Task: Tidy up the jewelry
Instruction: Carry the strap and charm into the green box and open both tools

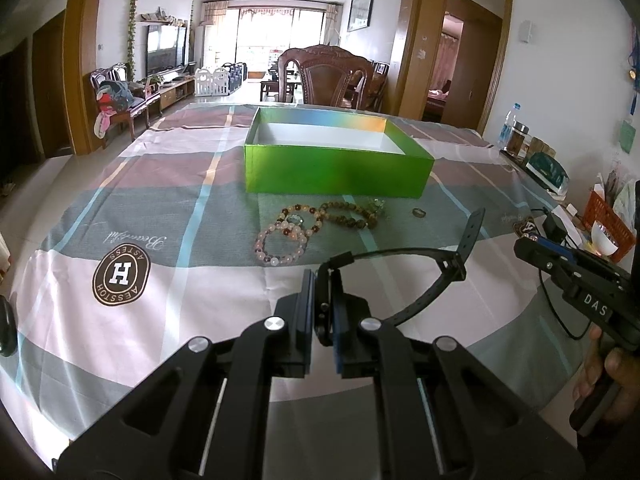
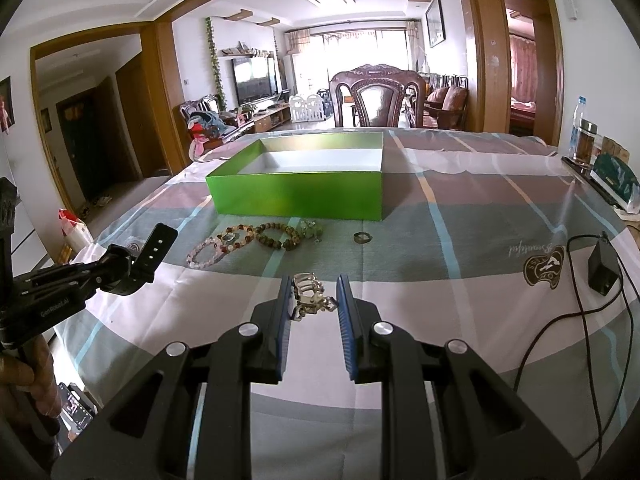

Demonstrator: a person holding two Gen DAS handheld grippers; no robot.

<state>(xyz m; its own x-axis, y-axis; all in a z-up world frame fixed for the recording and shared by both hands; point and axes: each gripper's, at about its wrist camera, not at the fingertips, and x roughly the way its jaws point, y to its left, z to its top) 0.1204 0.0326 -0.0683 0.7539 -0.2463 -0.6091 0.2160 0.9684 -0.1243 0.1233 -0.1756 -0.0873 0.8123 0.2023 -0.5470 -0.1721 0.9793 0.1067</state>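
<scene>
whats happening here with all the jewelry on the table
A person is tidying jewelry with handheld tongs in each hand. The left tongs are shut on a black watch and hold it above the checked tablecloth. The right tongs are open around a silver clip-like piece lying on the cloth. The green box looks empty from here, and the bead bracelets and a small ring lie in front of it.

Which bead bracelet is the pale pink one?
The pink bead bracelet lying farthest left and farthest from the green box. The brown bead bracelet beside it is dark and sits closer to the box.
</scene>
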